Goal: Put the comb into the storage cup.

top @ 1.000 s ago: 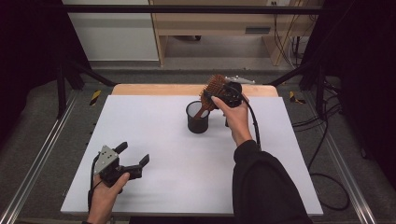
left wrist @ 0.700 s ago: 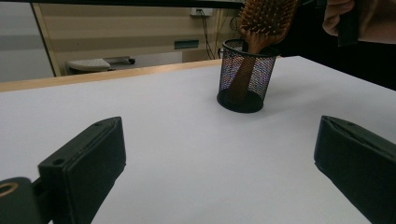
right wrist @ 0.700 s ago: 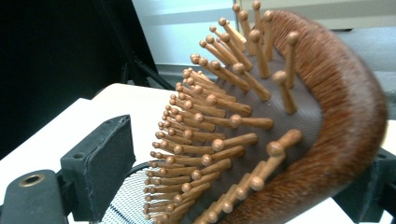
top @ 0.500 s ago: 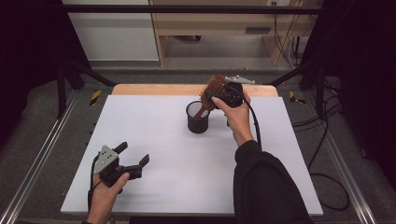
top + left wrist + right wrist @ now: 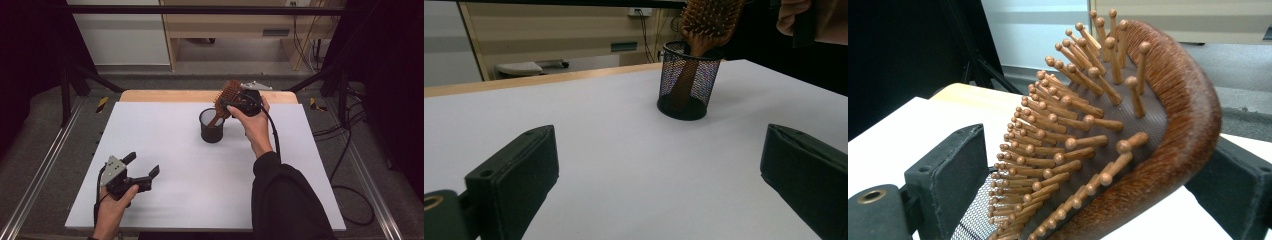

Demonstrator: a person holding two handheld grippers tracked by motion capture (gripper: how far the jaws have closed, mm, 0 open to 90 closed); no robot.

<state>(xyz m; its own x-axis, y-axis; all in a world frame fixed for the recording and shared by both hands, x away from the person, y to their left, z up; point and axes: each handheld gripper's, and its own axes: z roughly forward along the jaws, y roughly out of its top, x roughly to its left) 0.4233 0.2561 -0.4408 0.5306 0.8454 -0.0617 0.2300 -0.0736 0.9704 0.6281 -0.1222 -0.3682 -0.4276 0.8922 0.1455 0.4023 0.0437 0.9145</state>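
Observation:
A brown wooden hairbrush stands handle-down in a black mesh cup at the far middle of the white table, leaning right. My right gripper is at the brush head. Its jaws have just been opening. The brush head lies between them: the bristle tips stand clear of the left pad, and the wooden back is close against the right one. My left gripper rests open near the front left edge with nothing between its jaws. From it I see the cup and brush ahead.
A wooden strip runs along the table's far edge. Metal rails flank the left side and cables lie on the floor at the right. A wooden cabinet stands behind the table.

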